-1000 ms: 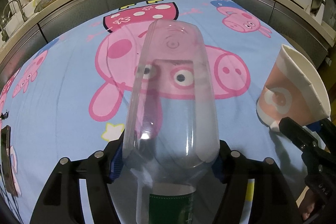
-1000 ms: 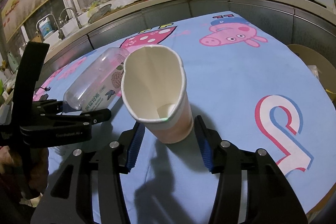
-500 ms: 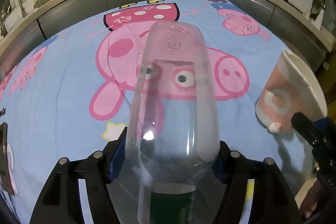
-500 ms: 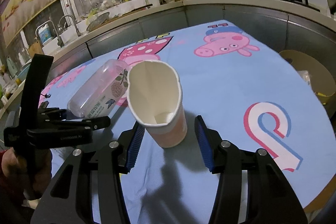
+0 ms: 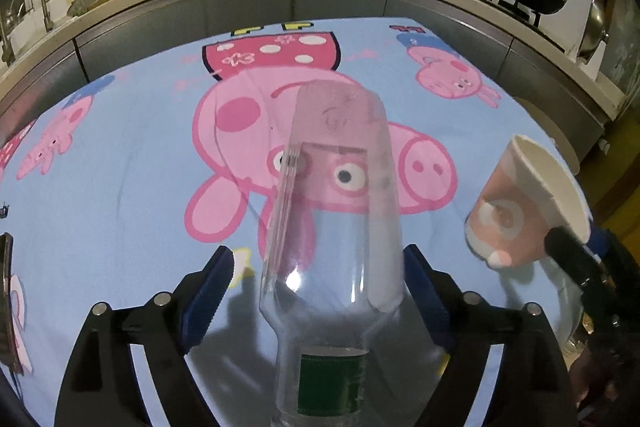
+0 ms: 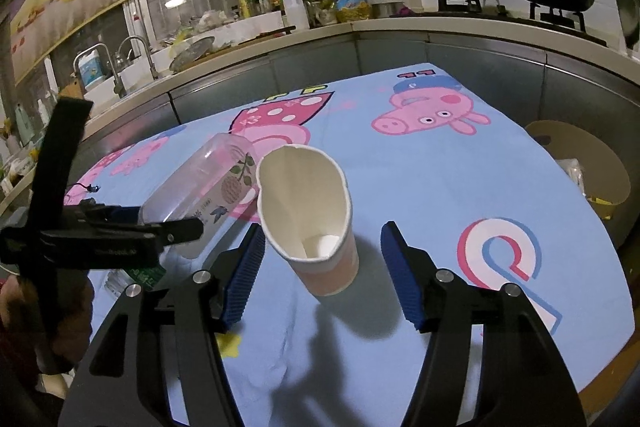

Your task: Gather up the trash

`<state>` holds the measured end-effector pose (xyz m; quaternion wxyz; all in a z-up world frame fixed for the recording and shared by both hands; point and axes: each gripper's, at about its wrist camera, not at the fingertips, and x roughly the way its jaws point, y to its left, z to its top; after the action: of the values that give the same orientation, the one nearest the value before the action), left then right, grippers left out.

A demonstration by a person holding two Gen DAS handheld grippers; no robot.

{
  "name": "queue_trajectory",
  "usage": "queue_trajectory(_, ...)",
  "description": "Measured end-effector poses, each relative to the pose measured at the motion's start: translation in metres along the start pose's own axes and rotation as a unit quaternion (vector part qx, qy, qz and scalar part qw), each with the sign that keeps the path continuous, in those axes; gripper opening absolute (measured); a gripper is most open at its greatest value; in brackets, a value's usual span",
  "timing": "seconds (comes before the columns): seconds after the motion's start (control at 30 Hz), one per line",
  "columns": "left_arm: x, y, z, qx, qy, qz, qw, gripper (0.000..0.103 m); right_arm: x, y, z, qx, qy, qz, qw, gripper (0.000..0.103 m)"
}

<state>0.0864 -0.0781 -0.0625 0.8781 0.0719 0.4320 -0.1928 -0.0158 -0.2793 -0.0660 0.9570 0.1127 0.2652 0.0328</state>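
A: Left gripper (image 5: 318,253)?

B: Spread wide. Blue pads (image 5: 208,291) clear of the clear plastic bottle (image 5: 332,227) on both sides; green-labelled neck nearest the camera.

A: Right gripper (image 6: 322,229)?

B: Spread too, straddling the paper cup (image 6: 312,223), a gap at each pad.

A: Cup itself?

B: Upright on the pig-print tablecloth (image 6: 420,187), rim dented.

A: Bottle, relative to the cup?

B: Just left of the cup, slanted. Touching the cup or not: cannot tell.

A: Anything else?

B: Cardboard bin (image 6: 580,155) well right of the cup, past the cloth's edge.
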Motion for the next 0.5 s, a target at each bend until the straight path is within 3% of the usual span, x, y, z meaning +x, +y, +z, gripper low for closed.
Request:
queue_trajectory(0.03, 0.003, 0.0, 0.0, 0.004, 0.004, -0.007, 1.0, 0.067, 0.004, 0.0, 0.001, -0.003, 0.006, 0.005, 1.0, 0.033)
queue_trajectory(0.13, 0.009, -0.006, 0.005, 0.025, -0.001, -0.008, 0.9997, 0.065, 0.017, -0.005, 0.013, 0.0, 0.021, 0.021, 1.0, 0.027)
queue_trajectory(0.3, 0.012, 0.009, 0.027, 0.008, -0.014, -0.009, 0.9998, 0.064, 0.042, -0.008, 0.049, 0.032, 0.015, 0.056, 0.998, 0.025)
queue_trajectory(0.5, 0.014, 0.057, 0.067, -0.04, -0.043, 0.013, 0.9982, 0.064, 0.084, 0.014, 0.09, 0.025, 0.008, 0.078, 0.997, 0.025)
